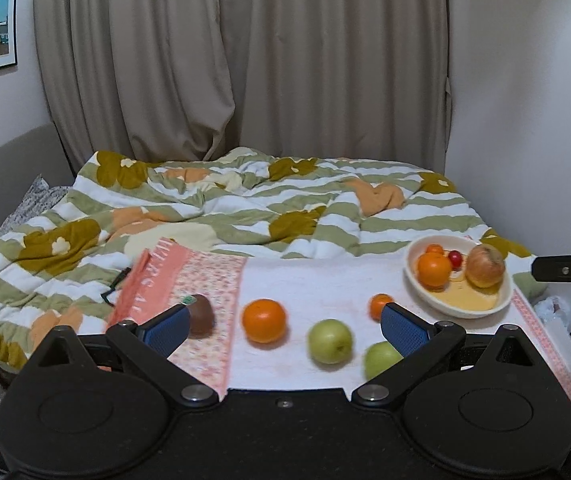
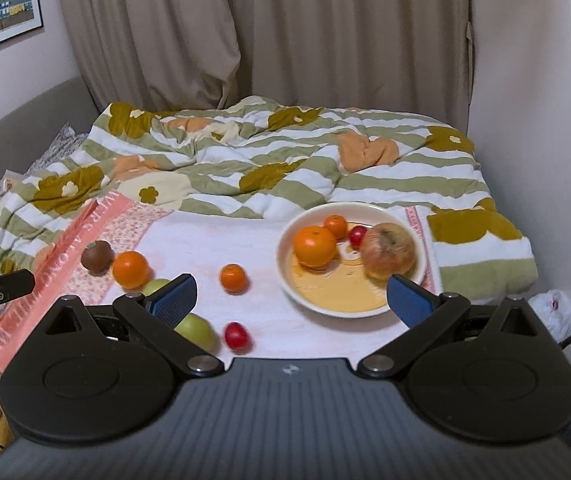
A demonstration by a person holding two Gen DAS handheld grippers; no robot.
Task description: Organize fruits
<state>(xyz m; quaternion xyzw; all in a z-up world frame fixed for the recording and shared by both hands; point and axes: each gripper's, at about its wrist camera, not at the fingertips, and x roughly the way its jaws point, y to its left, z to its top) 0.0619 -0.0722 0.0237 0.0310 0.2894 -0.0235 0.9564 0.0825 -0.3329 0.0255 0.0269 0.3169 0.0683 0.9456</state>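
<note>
Fruits lie in two groups: some already in the bowl (image 2: 417, 248), the rest loose on the pale cloth (image 2: 213, 236) in front of the bed quilt (image 2: 285, 160). I hold both tools above the near edge of the cloth. My right gripper (image 2: 291, 300) has its jaws spread wide and empty; my left gripper (image 1: 285, 326) is likewise spread and holds nothing.

Bowl contents: a large orange (image 2: 314, 246), a small orange (image 2: 335, 226), a red cherry-sized fruit (image 2: 357, 236) and a russet apple (image 2: 388, 254), with bare floor towards me.

Loose fruit: a small mandarin (image 2: 233, 278) and a red tomato-like fruit (image 2: 236, 335) lie ahead of my right gripper, left of its midline, and left of the bowl. Two green apples (image 1: 330, 341) (image 1: 381, 359), an orange (image 1: 264, 320) and a brown kiwi (image 1: 201, 315) lie nearer my left gripper. All are round, so no long axis governs the grasp.

Judgement: the red fruit is nearest my right jaws, and the bowl lies to its right, a short carry.
</note>
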